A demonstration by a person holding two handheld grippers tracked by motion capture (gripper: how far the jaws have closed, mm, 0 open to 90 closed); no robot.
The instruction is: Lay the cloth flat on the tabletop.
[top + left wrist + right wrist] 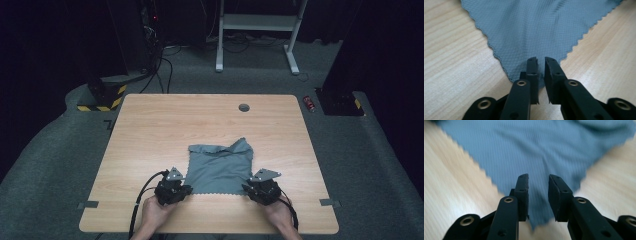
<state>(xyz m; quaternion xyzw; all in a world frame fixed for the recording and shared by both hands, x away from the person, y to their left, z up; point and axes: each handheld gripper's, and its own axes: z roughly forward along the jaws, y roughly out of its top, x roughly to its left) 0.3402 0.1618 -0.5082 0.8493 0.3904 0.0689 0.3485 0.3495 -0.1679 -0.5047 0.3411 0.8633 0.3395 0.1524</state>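
I'm looking at a dim room with grey carpet, dark equipment stands at the back and a white metal frame (257,22) beyond the far edge of the pale wooden worktop (165,125). A small round cable hole (244,107) sits near the worktop's far edge, right of centre.

At the near-left I hold the left gripper (187,189), black with a grey three-cornered plate on top, its cable trailing back past my left hand (152,212) over the near edge. In the left gripper view its jaws stand only a narrow slit apart, poised over the near-left corner of the grey-blue cloth with a scalloped edge (534,30); whether they touch the fabric I cannot tell, and nothing is pinched between them.

The cloth (220,167) lies on the near half of the worktop, roughly centred between the left and right edges, mostly flat, with its far-right corner rumpled and folded up.

At the near-right, the right gripper (246,189) meets the cloth's near-right corner, my right hand (280,215) behind it. In the right gripper view, which is blurred, its jaws stand clearly apart above that corner of the cloth (536,152), holding nothing.
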